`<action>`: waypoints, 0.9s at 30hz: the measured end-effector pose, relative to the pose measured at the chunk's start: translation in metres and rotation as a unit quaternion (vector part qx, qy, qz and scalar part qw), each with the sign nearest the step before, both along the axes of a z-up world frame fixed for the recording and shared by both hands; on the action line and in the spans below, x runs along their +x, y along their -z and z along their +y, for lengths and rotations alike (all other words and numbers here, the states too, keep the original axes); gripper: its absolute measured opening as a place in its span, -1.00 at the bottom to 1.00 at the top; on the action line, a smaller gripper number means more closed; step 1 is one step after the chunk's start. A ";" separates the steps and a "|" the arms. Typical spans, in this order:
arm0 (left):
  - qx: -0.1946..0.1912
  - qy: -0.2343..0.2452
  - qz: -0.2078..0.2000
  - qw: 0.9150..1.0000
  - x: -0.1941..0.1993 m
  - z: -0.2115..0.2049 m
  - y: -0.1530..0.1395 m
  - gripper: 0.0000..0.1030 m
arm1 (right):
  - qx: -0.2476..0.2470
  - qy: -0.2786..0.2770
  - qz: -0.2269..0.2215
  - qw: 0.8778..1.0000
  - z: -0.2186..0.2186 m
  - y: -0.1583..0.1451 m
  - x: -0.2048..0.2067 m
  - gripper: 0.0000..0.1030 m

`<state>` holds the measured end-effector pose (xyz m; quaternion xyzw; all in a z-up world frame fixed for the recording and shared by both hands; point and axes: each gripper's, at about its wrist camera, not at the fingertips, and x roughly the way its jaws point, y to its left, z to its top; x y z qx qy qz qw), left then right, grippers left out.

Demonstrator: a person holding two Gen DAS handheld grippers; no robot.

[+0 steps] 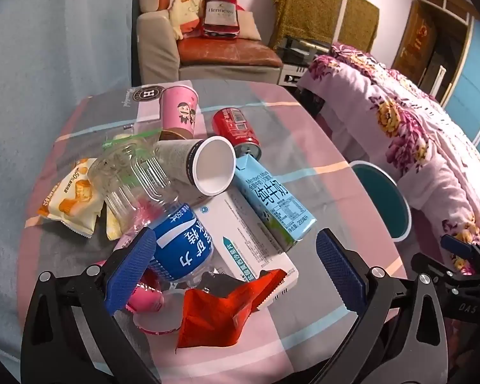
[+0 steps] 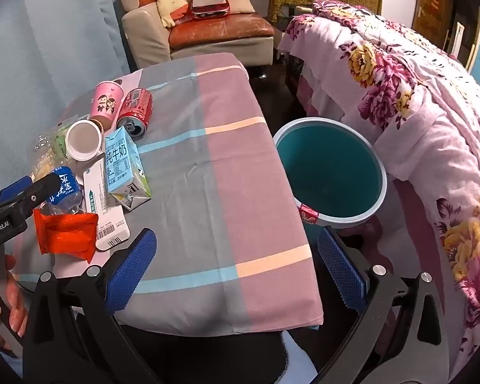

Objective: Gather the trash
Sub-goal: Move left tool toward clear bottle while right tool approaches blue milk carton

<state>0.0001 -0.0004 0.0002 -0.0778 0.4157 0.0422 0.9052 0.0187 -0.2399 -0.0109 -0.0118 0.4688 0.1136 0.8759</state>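
Observation:
A heap of trash lies on the left part of the cloth-covered table (image 2: 214, 166). In it are a red wrapper (image 1: 220, 313), a crushed blue-labelled bottle (image 1: 182, 240), a flat white box (image 1: 256, 256), a blue milk carton (image 1: 272, 204), a tipped white paper cup (image 1: 208, 166), a red can (image 1: 236, 131) and a pink cup (image 1: 179, 110). My left gripper (image 1: 236, 236) hangs open just above the bottle, wrapper and box, holding nothing. My right gripper (image 2: 237, 233) is open over bare cloth near the table's front edge. A teal bin (image 2: 329, 172) stands on the floor right of the table.
A clear plastic bottle (image 1: 131, 176) and a yellow snack packet (image 1: 70, 201) lie at the heap's left. A floral-covered bed (image 2: 416, 112) runs along the right, close behind the bin. A sofa (image 2: 208, 32) stands beyond the table. A curtain (image 2: 48, 48) hangs on the left.

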 end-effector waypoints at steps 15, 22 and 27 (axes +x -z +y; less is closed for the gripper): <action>0.003 -0.001 -0.003 1.000 -0.001 -0.003 -0.007 0.95 | 0.004 0.012 -0.005 1.000 -0.010 -0.011 0.003 0.88; 0.005 -0.001 -0.003 1.000 0.000 -0.003 -0.003 0.95 | 0.005 0.014 -0.005 1.000 -0.011 -0.014 0.005 0.88; 0.004 0.002 -0.002 1.000 -0.001 -0.001 -0.007 0.95 | 0.005 0.015 -0.004 1.000 -0.010 -0.016 0.007 0.88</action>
